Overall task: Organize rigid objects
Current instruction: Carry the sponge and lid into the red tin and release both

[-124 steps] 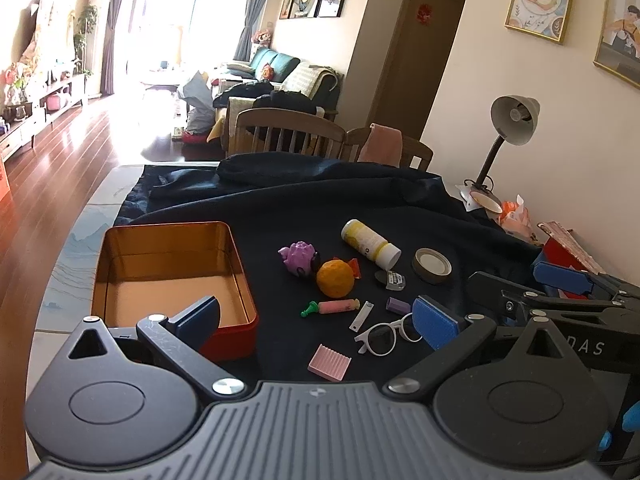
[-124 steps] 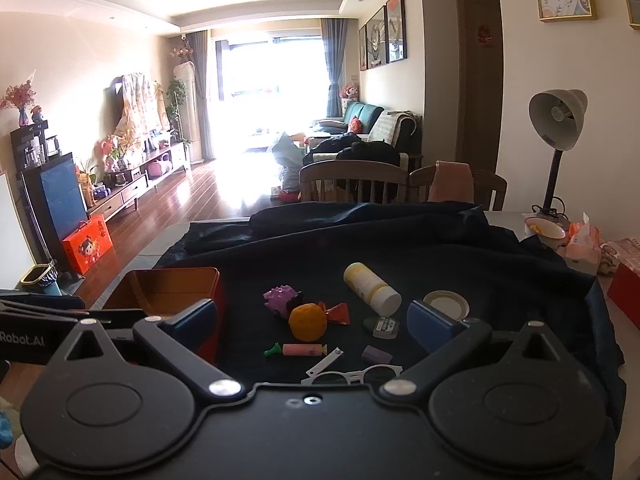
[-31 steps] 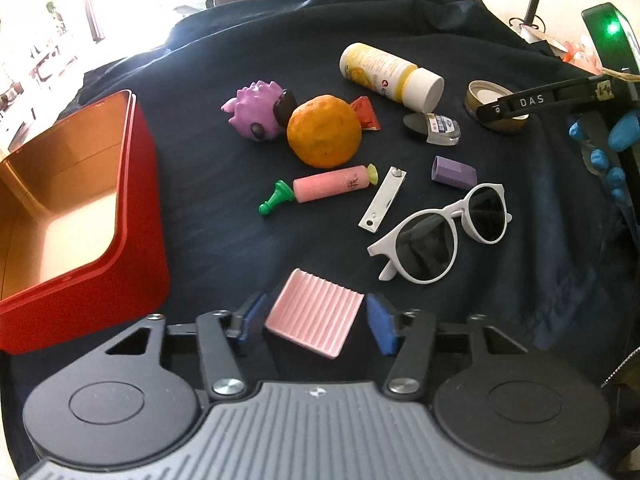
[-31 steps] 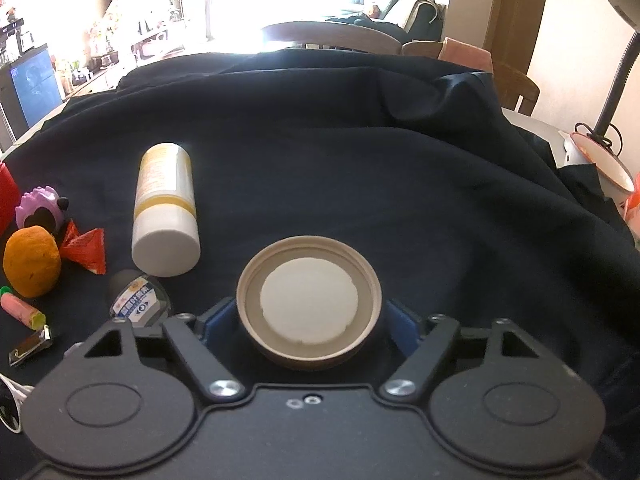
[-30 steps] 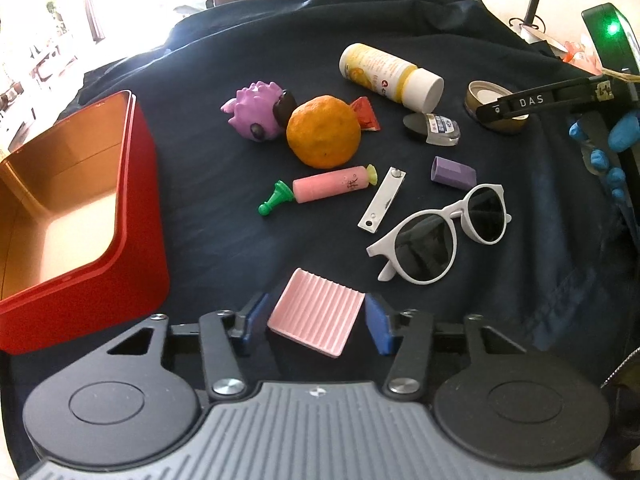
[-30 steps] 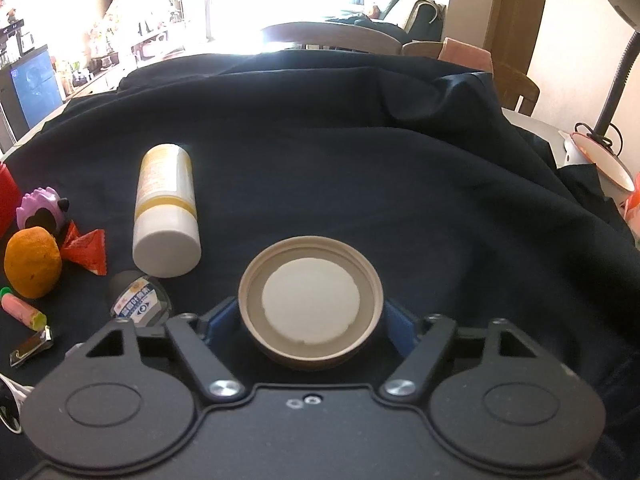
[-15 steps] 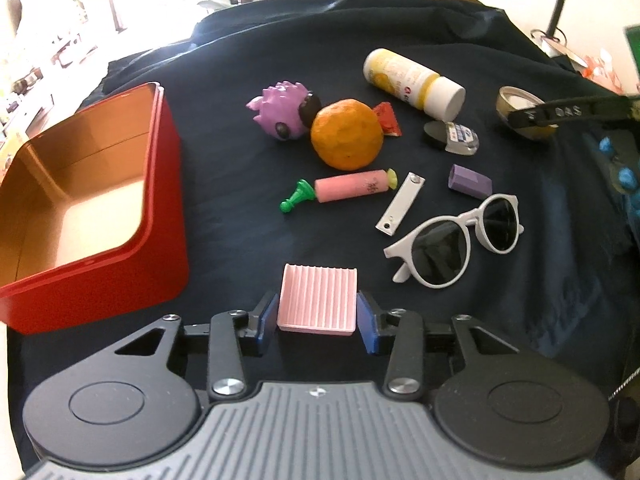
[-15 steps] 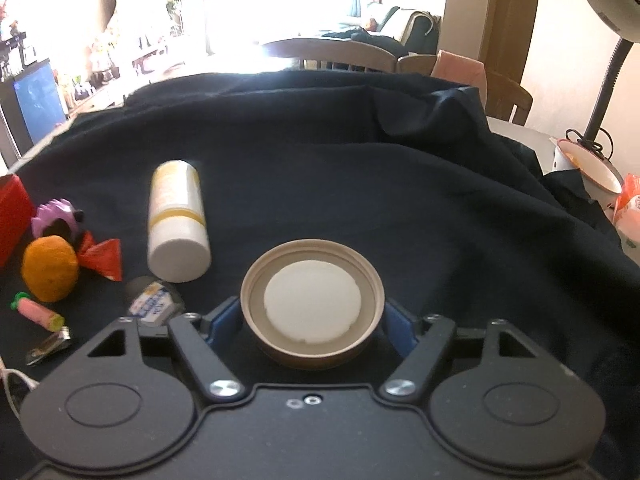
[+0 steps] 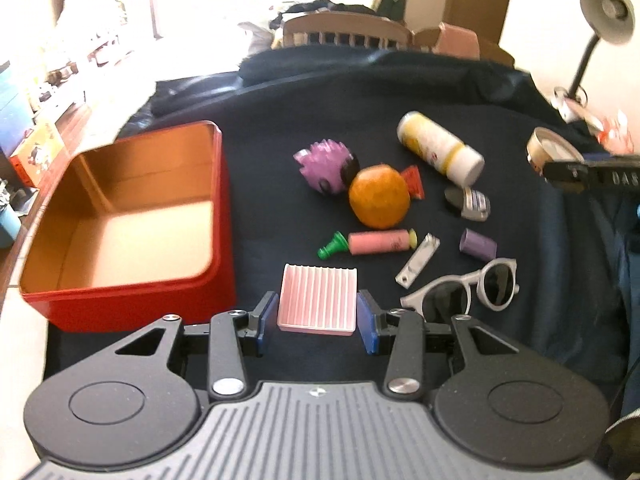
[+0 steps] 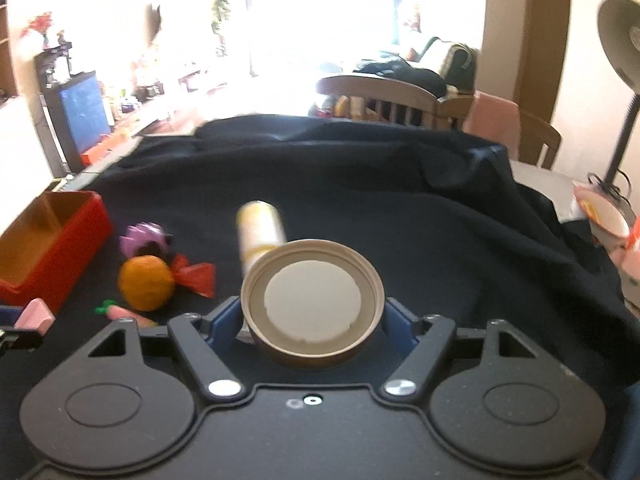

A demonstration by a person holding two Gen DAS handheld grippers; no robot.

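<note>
My left gripper (image 9: 318,322) is shut on a pink ribbed block (image 9: 318,302) and holds it lifted above the dark cloth, just right of the open red tin box (image 9: 132,298). In the right wrist view my right gripper (image 10: 312,326) is shut on a round tan lid (image 10: 312,304) with a white inner disc, raised off the cloth. That lid (image 9: 550,152) and the right gripper's arm also show at the right edge of the left wrist view. The red tin box (image 10: 60,240) sits far left in the right wrist view.
On the dark cloth lie a purple spiky toy (image 9: 324,168), an orange (image 9: 378,196), a yellow-white bottle (image 9: 438,152), a pink tube with a green tip (image 9: 368,242), a nail clipper (image 9: 418,266), a purple cap (image 9: 478,244) and white sunglasses (image 9: 464,294). A desk lamp (image 9: 604,8) stands at the back right.
The left jaws closed onto the pink block, squared it up and lifted it. The right gripper has risen with the tan lid, and the table items now look farther below.
</note>
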